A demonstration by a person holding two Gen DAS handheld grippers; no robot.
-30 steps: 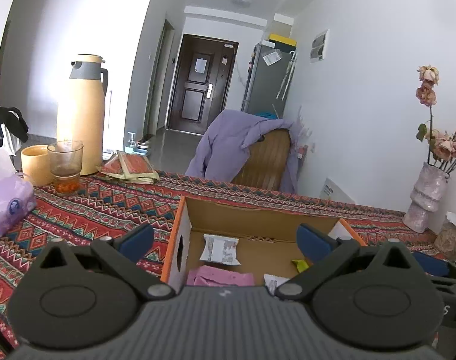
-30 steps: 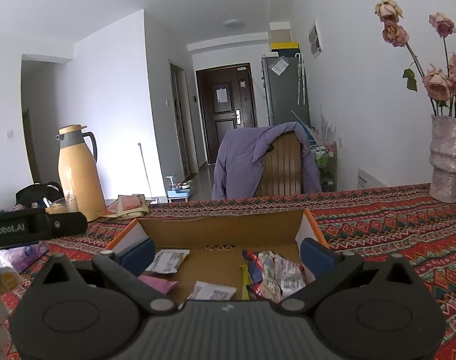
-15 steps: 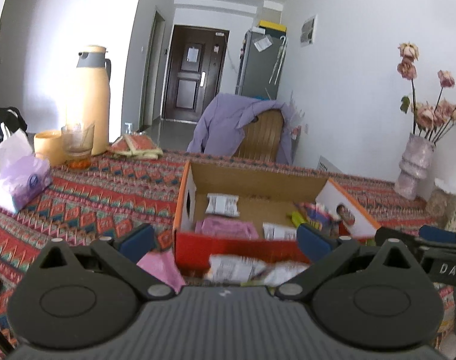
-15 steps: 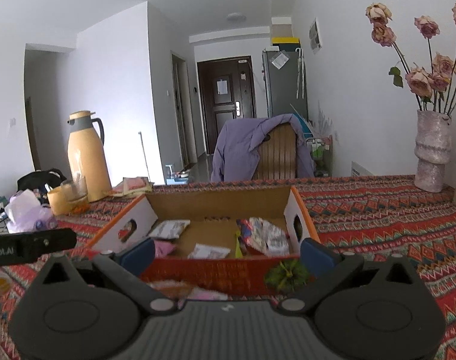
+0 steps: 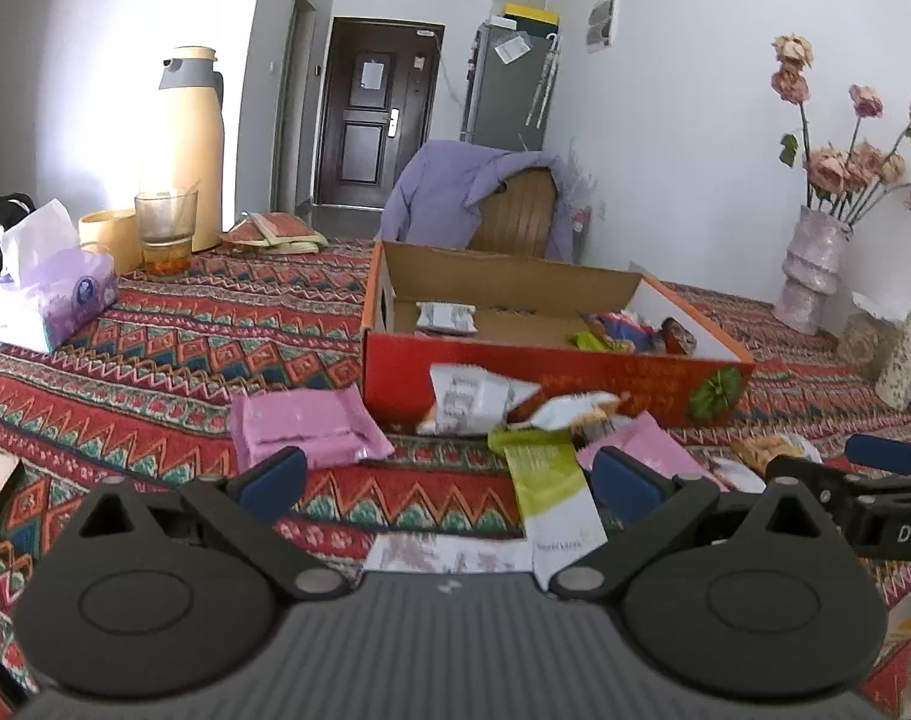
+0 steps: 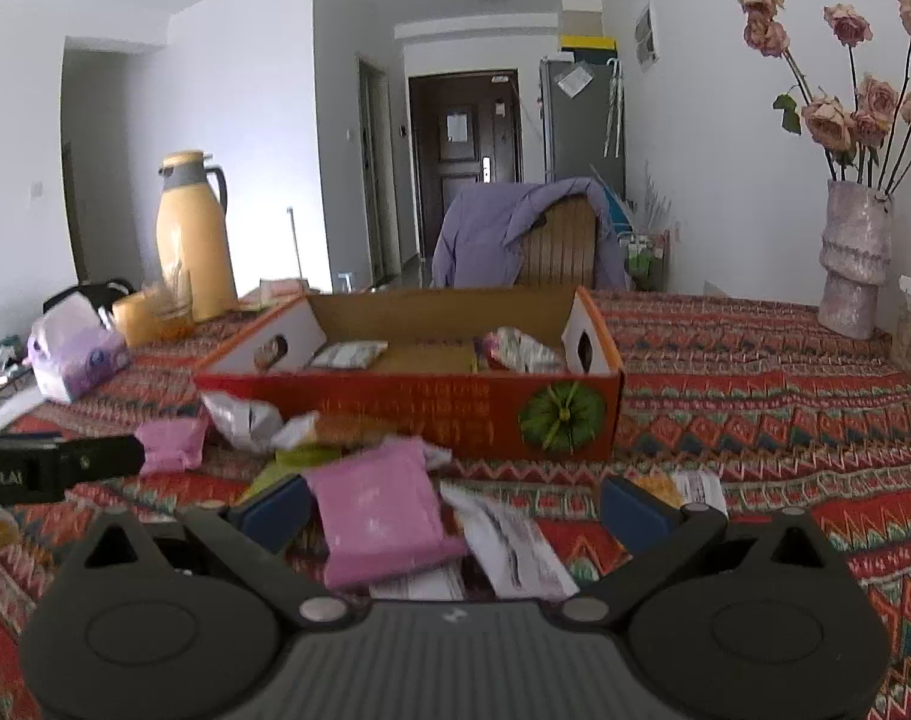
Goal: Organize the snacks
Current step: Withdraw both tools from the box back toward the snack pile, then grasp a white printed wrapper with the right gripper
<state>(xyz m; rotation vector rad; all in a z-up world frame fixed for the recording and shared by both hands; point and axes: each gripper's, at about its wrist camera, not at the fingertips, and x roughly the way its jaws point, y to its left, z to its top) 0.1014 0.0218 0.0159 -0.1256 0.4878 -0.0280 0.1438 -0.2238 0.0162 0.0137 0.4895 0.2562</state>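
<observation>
Both claws, the left claw (image 5: 449, 474) and the right claw (image 6: 452, 501), are held wide open and empty above snack packets (image 5: 491, 402) scattered on the tabletop (image 5: 173, 348) before a half-filled box (image 6: 419, 402). Overlapping wrappers could be pinched together or pushed away. A green sachet (image 5: 548, 468) is shown clearly only in the left view; a pink packet (image 6: 383, 516) between the fingers is shown in the right.
</observation>
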